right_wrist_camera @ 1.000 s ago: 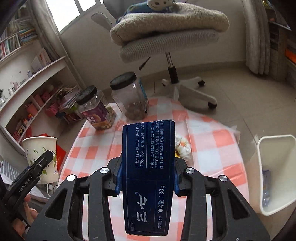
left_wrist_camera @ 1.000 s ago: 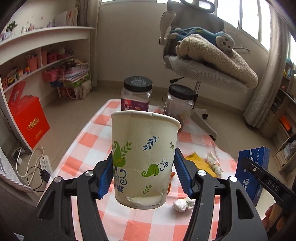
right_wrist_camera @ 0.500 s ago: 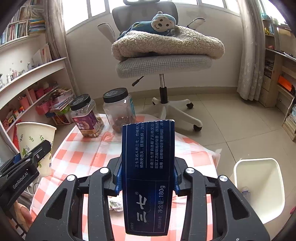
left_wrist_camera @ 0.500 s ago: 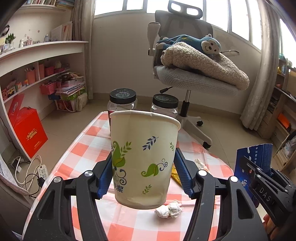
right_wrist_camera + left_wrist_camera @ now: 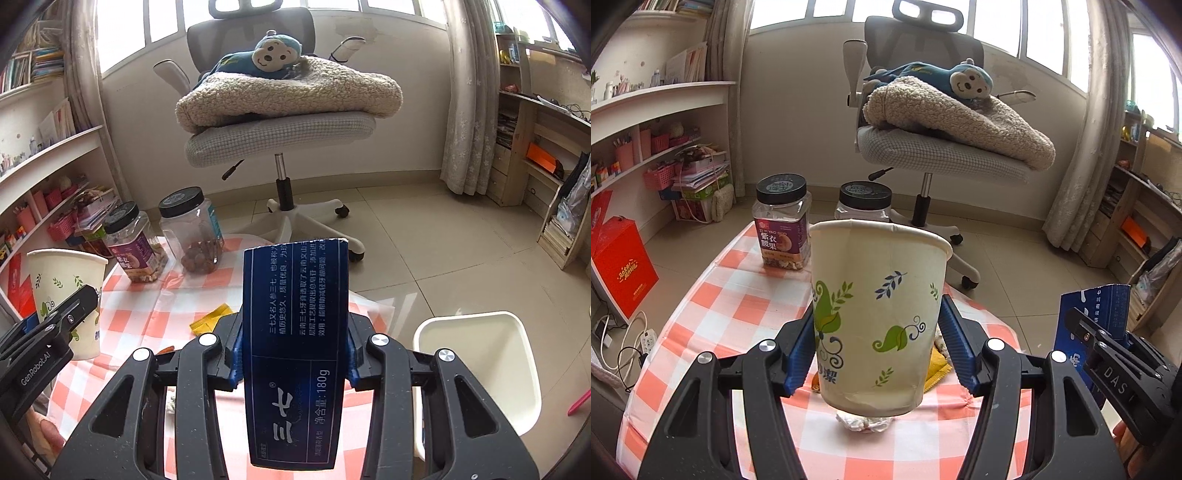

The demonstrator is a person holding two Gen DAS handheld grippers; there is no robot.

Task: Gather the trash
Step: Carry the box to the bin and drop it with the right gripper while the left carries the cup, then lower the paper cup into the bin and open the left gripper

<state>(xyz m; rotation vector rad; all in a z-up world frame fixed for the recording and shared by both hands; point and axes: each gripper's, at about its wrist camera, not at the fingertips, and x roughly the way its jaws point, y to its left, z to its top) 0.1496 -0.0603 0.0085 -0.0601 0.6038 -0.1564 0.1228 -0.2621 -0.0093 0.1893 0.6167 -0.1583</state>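
Note:
My left gripper (image 5: 877,343) is shut on a white paper cup (image 5: 877,310) printed with green leaves, held upright above the checked tablecloth (image 5: 738,314). A crumpled white tissue (image 5: 862,422) lies under the cup, a yellow wrapper (image 5: 936,367) behind it. My right gripper (image 5: 293,347) is shut on a dark blue toothpaste box (image 5: 295,354), standing on end between the pads. The white waste bin (image 5: 480,373) stands on the floor to the right of the table. The cup (image 5: 61,295) and left gripper also show at the left of the right wrist view; the box (image 5: 1093,325) shows at right in the left view.
Two black-lidded jars (image 5: 781,229) (image 5: 192,232) stand at the table's far edge. A yellow wrapper (image 5: 212,319) lies mid-table. Beyond is an office chair (image 5: 280,129) with a blanket and toy monkey. Shelves line the left wall (image 5: 646,147) and right wall (image 5: 535,147).
Both grippers have drawn back and tipped up with cup and box still gripped. The table looks farther, more of the room shows, and the waste bin has come nearer in the right view.

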